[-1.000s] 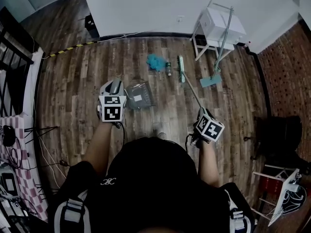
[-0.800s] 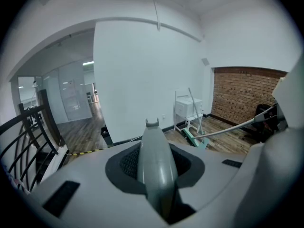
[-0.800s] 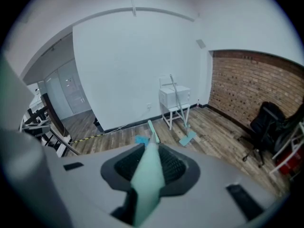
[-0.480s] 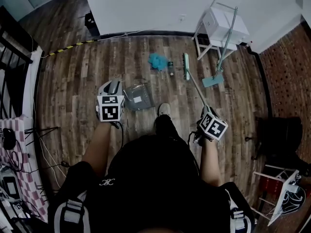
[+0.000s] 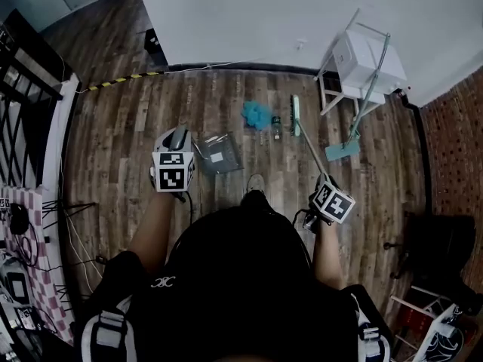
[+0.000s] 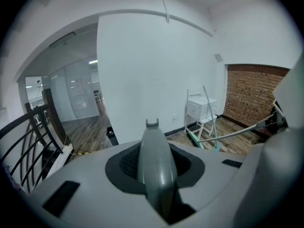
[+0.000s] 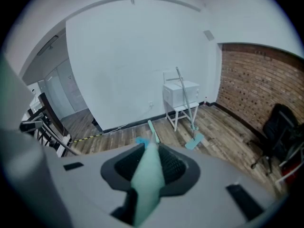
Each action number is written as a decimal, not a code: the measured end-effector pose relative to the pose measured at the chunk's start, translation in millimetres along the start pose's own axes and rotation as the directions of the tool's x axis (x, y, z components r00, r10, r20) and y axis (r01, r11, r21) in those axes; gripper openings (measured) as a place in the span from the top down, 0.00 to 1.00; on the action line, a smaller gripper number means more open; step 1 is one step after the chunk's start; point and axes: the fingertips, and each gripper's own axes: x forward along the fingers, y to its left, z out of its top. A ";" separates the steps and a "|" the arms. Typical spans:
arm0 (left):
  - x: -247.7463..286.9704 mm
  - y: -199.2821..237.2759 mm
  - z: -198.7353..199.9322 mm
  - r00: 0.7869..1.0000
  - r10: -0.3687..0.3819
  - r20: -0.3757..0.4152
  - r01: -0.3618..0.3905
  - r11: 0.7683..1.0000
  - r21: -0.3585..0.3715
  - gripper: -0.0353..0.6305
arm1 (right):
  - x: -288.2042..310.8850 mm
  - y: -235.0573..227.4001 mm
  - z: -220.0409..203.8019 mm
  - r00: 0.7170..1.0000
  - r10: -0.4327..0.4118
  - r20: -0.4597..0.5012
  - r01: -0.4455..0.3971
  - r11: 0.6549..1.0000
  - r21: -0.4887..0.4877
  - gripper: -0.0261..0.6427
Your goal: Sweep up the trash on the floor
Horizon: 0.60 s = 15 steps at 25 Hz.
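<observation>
In the head view my left gripper (image 5: 178, 140) is shut on the grey handle of a dustpan (image 5: 218, 153) whose pan rests on the wooden floor just to its right. The left gripper view shows that handle (image 6: 154, 163) clamped between the jaws. My right gripper (image 5: 323, 181) is shut on the pale green broom handle (image 7: 147, 184). The broom head (image 5: 296, 115) lies on the floor ahead. Left of it sit a crumpled blue piece of trash (image 5: 256, 114) and a small bottle (image 5: 276, 127).
A mop (image 5: 343, 150) leans on a white stool (image 5: 367, 55) by the wall at the right. A black railing (image 5: 26, 81), cables and a checked cloth (image 5: 15, 225) line the left side. A black office chair (image 7: 278, 127) stands at the right. Yellow-black tape (image 5: 121, 79) crosses the floor.
The person has stepped forward and a shoe has come into view between the grippers. Both grippers keep their hold; the broom head stays right of the trash.
</observation>
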 end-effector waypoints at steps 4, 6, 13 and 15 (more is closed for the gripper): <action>30.9 -3.8 32.6 0.999 0.029 0.017 -0.029 0.999 0.023 0.81 | 37.0 -7.2 37.5 0.999 0.021 -0.028 -0.022 0.999 -0.029 0.81; 48.4 -4.8 50.7 0.998 0.053 0.023 -0.054 0.998 0.013 0.81 | 54.9 -13.6 55.5 0.999 0.029 -0.033 -0.030 0.999 -0.028 0.81; 107.6 2.6 93.5 0.997 0.080 0.022 -0.080 0.997 -0.012 0.81 | 105.4 -22.7 97.2 0.999 0.033 -0.043 -0.034 0.999 -0.011 0.81; 123.3 4.8 103.6 0.996 0.091 0.015 -0.091 0.996 -0.026 0.81 | 119.2 -24.5 107.1 0.998 0.038 -0.054 -0.038 0.999 -0.011 0.81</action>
